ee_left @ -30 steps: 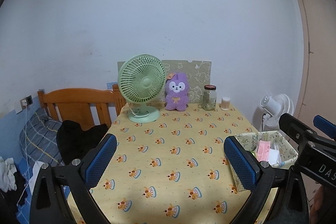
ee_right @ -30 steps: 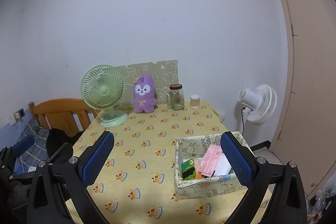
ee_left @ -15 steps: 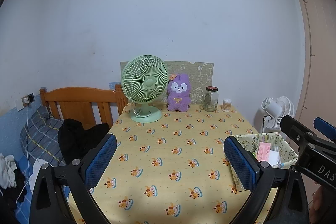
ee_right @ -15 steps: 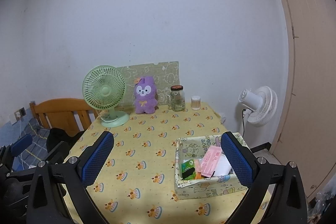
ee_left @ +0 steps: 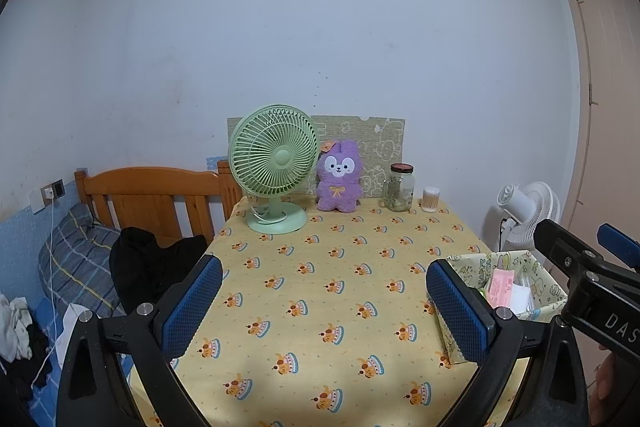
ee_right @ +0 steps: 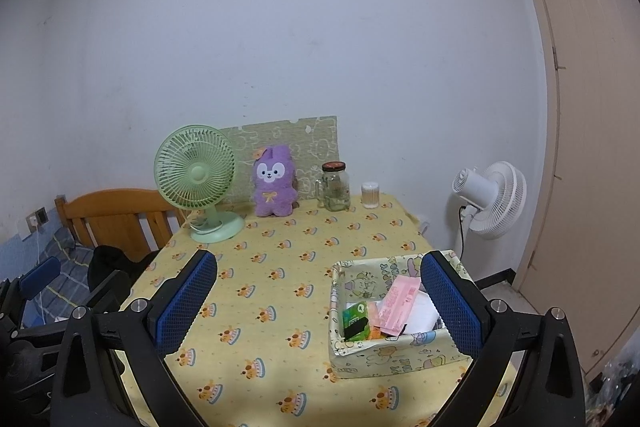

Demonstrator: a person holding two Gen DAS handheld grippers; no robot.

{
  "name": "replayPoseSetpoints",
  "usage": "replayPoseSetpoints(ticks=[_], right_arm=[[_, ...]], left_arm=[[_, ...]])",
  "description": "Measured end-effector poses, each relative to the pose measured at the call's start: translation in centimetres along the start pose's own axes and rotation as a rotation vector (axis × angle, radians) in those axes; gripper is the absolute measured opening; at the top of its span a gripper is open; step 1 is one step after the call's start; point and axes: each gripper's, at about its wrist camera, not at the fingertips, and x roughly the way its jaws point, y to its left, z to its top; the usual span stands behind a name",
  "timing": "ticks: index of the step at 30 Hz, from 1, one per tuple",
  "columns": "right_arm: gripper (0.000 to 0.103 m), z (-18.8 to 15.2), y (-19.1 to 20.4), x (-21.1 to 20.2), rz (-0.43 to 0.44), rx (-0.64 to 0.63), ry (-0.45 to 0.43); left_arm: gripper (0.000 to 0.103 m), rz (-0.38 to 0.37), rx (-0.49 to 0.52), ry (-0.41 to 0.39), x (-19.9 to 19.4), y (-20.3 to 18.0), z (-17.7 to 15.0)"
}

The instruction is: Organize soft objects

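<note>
A purple plush toy (ee_left: pixel 339 177) sits upright at the table's far edge against a green patterned board; it also shows in the right wrist view (ee_right: pixel 274 182). A patterned fabric box (ee_right: pixel 384 351) holding pink and green packets stands on the table's near right, and shows in the left wrist view (ee_left: pixel 472 267). My left gripper (ee_left: pixel 326 311) is open and empty over the near table. My right gripper (ee_right: pixel 318 303) is open and empty, its right finger in front of the box. Both are far from the plush.
A green desk fan (ee_left: pixel 274 167) stands left of the plush. A glass jar (ee_left: pixel 398 187) and a small cotton-swab pot (ee_left: pixel 431 194) stand to its right. A wooden bed (ee_left: pixel 152 195) with dark clothes is left; a white floor fan (ee_right: pixel 490 199) and door are right.
Both views have drifted slightly: the table objects sit a little lower and right in the frames than before. Both grippers stay open and empty.
</note>
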Motion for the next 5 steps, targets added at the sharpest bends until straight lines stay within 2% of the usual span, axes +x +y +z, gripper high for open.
replayPoseSetpoints(ticks=[5], right_arm=[[0.103, -0.06, -0.05, -0.03, -0.001, 0.0, 0.004]], left_arm=[[0.103, 0.0, 0.002, 0.001, 0.03, -0.04, -0.01]])
